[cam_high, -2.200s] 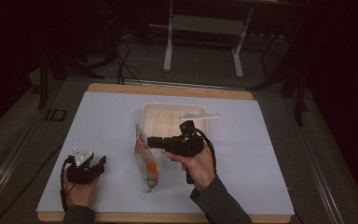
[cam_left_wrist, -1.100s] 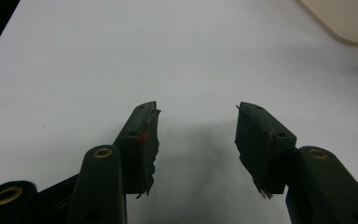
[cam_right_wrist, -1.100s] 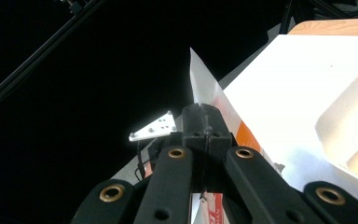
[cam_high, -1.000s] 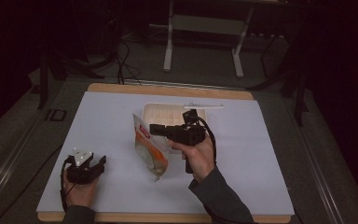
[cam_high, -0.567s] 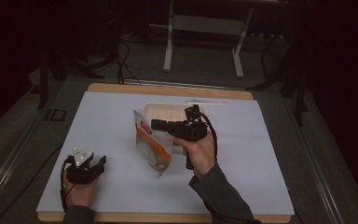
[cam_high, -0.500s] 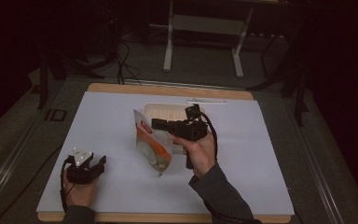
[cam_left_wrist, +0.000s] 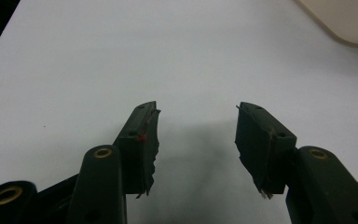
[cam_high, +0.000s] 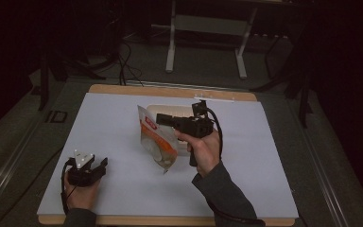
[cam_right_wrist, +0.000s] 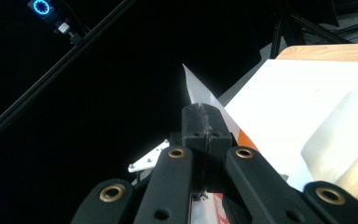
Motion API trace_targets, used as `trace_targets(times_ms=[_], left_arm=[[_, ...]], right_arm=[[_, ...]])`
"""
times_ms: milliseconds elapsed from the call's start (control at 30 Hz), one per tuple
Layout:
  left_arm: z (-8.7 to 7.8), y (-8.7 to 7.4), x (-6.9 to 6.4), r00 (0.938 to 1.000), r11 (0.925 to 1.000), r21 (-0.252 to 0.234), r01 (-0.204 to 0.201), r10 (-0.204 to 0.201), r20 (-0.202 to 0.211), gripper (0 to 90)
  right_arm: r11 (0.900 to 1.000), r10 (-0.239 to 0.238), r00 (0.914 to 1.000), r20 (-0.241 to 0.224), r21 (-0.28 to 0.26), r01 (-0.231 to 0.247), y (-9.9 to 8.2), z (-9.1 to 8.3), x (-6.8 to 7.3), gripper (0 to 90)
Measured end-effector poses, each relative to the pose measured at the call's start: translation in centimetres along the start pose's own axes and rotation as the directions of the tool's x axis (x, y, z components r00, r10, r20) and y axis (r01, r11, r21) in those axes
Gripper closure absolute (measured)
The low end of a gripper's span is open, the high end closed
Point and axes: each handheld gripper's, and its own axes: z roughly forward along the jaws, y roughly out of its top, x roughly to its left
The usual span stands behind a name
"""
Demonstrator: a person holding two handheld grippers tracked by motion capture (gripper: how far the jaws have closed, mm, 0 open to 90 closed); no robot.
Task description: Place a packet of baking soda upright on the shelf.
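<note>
White-topped surface (cam_high: 123, 123) with wooden edge in a dark room, right hand-held gripper (cam_high: 163, 119) clenched on a white-and-orange plastic pouch (cam_high: 157, 144) lifted near centre, cream shallow tray (cam_high: 170, 111) behind, left hand-held gripper (cam_left_wrist: 196, 135) released, resting near left.

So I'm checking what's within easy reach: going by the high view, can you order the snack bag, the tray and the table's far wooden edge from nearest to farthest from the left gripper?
1. Snack bag: to the right of the left gripper, lifted off the table by the right gripper.
2. Tray: farther back, behind the bag.
3. Far wooden edge: at the table's back.
</note>
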Motion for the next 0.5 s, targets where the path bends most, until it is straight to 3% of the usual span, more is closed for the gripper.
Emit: trace_targets(times_ms=[500], left_arm=[[0.0,0.0,0.0,1.0000,1.0000,-0.002,0.003,-0.003,-0.001,48.6]], right_arm=[[0.9991,0.003,0.9999,0.010,-0.043,-0.002,1.4,-0.4,0.2,90.0]])
